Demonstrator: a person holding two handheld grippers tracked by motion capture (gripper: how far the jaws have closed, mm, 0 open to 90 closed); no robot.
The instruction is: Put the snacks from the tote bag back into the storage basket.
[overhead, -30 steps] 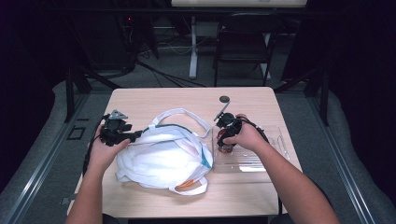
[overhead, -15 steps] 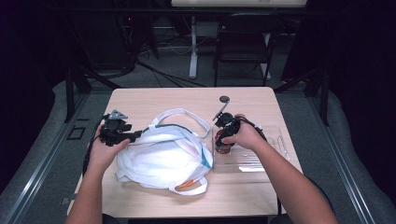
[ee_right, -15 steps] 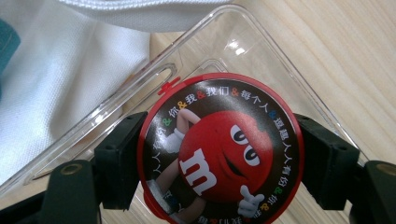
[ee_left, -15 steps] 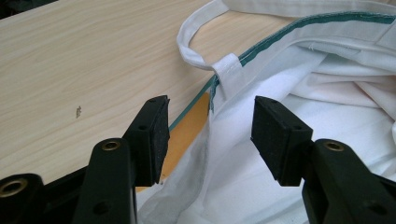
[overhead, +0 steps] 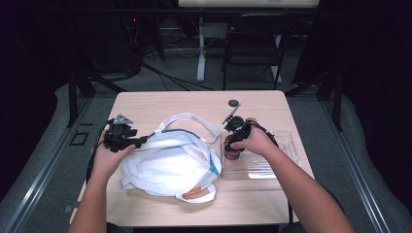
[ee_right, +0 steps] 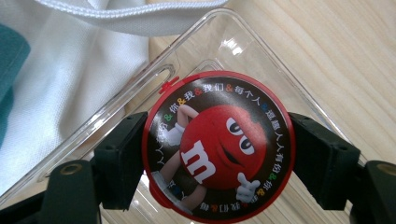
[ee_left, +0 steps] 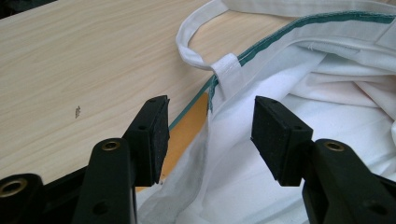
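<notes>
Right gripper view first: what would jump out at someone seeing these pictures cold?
The red round candy tin with a cartoon face on its lid, held between the jaws of the right gripper over a corner of the clear plastic tray. Next, the big white cloth bag with green trim, crumpled mid-table just left of the tray. The left gripper sits open at the bag's rim, beside a handle loop.

bag point(overhead: 170, 162) left of tray point(overhead: 272, 167), candy tin point(overhead: 231, 154) in tray

Table point(overhead: 160, 104) brightly lit, surroundings dark, perhaps slightly blurred
</notes>
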